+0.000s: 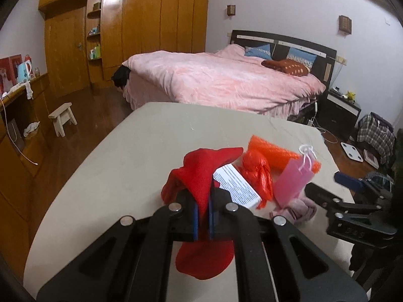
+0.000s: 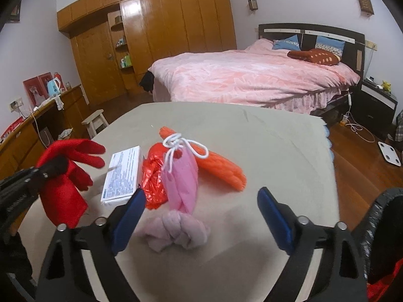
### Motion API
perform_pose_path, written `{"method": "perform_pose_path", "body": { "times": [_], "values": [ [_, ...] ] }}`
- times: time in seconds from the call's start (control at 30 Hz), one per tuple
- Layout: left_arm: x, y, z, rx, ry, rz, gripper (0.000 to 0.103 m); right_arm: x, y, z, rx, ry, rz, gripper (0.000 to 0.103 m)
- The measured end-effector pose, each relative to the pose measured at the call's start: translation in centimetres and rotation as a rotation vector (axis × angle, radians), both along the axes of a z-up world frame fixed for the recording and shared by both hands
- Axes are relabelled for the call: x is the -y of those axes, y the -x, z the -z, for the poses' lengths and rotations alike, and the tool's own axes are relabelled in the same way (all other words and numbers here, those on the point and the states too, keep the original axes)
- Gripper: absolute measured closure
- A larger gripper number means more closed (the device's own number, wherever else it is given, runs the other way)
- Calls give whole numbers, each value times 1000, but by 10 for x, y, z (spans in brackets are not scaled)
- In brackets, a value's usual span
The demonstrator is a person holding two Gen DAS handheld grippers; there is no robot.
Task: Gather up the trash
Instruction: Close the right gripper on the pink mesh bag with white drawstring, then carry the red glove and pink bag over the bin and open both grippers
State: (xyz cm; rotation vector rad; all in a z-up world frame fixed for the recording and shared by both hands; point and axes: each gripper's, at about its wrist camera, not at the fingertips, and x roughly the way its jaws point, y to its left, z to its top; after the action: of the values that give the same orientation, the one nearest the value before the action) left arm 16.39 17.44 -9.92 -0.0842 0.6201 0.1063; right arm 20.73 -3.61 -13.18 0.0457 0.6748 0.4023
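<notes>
My left gripper (image 1: 203, 201) is shut on a red glove (image 1: 201, 171), which hangs through its jaws above the beige table (image 1: 113, 176). Seen from the right wrist, that glove (image 2: 68, 176) sits at the far left in the left gripper (image 2: 54, 167). A pile lies on the table: a white printed box (image 2: 123, 176), a crumpled red plastic bag (image 2: 153, 176), a pink face mask (image 2: 181, 183) with white strings, an orange foam net (image 2: 221, 168) and a knotted pale pink cloth (image 2: 176, 231). My right gripper (image 2: 200, 196) stands open over the pink cloth, touching nothing.
A bed with a pink cover (image 2: 252, 75) stands beyond the table. A wooden wardrobe (image 2: 163, 25) fills the back wall. A small white stool (image 2: 97, 123) and a low cabinet (image 2: 30, 136) stand at the left. A white scale (image 2: 389, 153) lies on the floor at the right.
</notes>
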Motion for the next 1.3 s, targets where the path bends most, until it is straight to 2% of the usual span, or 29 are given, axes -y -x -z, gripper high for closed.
{"method": "perform_pose_path", "body": {
  "times": [0.03, 0.3, 0.37, 0.53, 0.7, 0.97, 1.3],
  "values": [
    [-1, -1, -1, 4, -2, -3, 98, -2, -2, 1, -5, -2, -7, 27],
    [-10, -3, 0, 13, 6, -9, 98, -20, -14, 9, -26, 14, -29, 38],
    [-11, -3, 0, 13, 5, -8, 98, -23, -16, 12, -37, 19, -34, 44],
    [-11, -3, 0, 13, 7, -9, 98, -25, -19, 15, -66, 7, -48, 72],
    [-12, -3, 0, 17, 6, -6, 98, -23, -14, 9, -56, -10, -65, 85],
    [-9, 0, -6, 38, 0, 9, 98, -22, -4, -14, -1, -43, -91, 87],
    [7, 8, -35, 93, -13, 40, 98, -9, 17, -55, 75, -81, -109, 89]
  ]
}}
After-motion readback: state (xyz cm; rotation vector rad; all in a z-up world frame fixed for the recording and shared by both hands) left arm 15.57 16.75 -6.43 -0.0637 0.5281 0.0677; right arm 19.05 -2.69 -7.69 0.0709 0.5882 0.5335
